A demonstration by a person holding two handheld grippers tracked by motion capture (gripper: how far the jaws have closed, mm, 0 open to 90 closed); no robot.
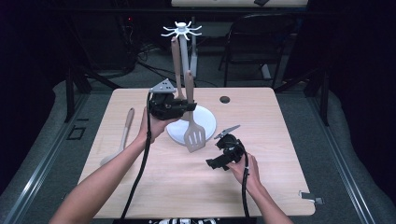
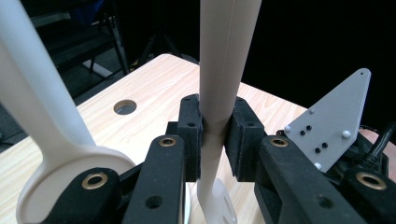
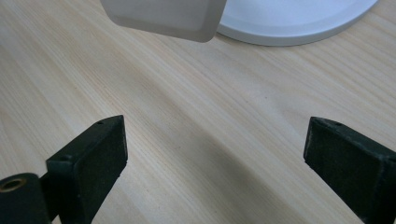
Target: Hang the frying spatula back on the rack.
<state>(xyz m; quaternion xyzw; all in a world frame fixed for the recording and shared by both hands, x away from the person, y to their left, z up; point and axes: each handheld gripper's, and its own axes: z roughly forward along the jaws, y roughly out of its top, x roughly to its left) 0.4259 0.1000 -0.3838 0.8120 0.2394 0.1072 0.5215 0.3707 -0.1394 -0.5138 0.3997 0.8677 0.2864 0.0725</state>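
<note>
A beige slotted spatula [image 1: 194, 135] hangs upright over the white round base [image 1: 208, 122] of a utensil stand. My left gripper [image 1: 186, 107] is shut on its handle, and the slotted head is just above the table. In the left gripper view the pads clamp the spatula handle [image 2: 223, 60] from both sides, left gripper [image 2: 215, 135]. A second beige utensil [image 1: 176, 65] hangs from the stand's white hook crown [image 1: 183, 29]; its round head [image 2: 60, 182] shows close by. My right gripper [image 1: 218, 161] rests low over the table, open, right gripper [image 3: 215, 144] with bare wood between its jaws.
A beige spoon [image 1: 122, 137] lies on the table's left side. A round hole [image 1: 225, 99] sits in the tabletop at the back. The spatula head's edge [image 3: 163, 18] and the stand base [image 3: 299, 23] lie ahead of the right gripper. A dark chair [image 1: 257, 42] stands behind the table.
</note>
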